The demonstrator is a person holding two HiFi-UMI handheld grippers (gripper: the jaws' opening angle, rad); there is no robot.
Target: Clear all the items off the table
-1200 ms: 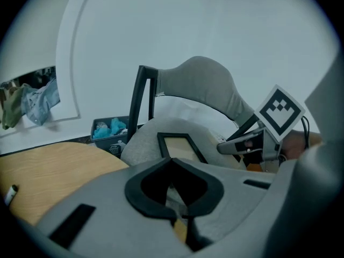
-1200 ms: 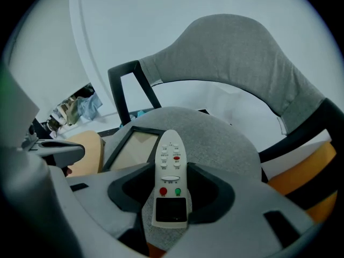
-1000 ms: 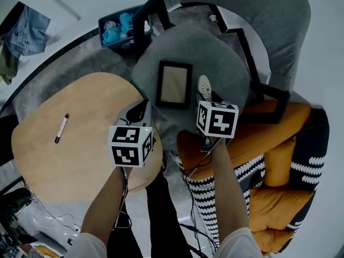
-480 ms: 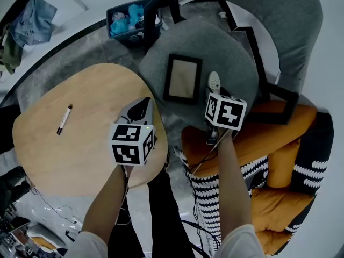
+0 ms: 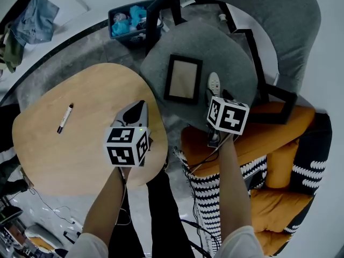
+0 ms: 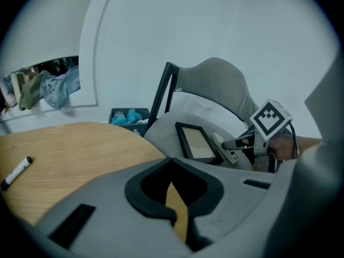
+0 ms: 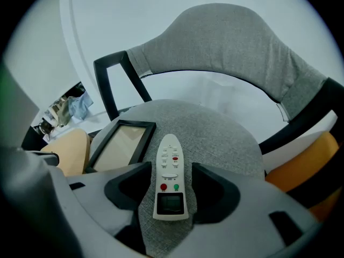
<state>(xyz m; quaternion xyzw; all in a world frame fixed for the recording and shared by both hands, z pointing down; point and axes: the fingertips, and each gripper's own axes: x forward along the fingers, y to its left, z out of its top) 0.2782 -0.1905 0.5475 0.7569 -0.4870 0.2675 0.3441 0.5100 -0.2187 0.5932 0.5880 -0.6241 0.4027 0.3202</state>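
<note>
Remote (image 7: 171, 179), white, slim, red and green buttons, small screen

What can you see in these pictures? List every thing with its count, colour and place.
Rounded wooden table: one, light brown, left.
Marker pen: one, white and black, lying on the table.
Padded fabric chair: one, grey with black frame, beside the table.
Rectangular picture frame: one, black, flat on the chair seat.
Plastic remote control: one, white, on the seat beside the frame.
Plastic bin: one, dark, teal things inside, on the floor by the chair.
Cushions: several, orange, right.
Left claw: one, grey, shut and empty, over the table's edge.
Right claw: one, grey, jaws just been opening, astride the remote, not touching it.
</note>
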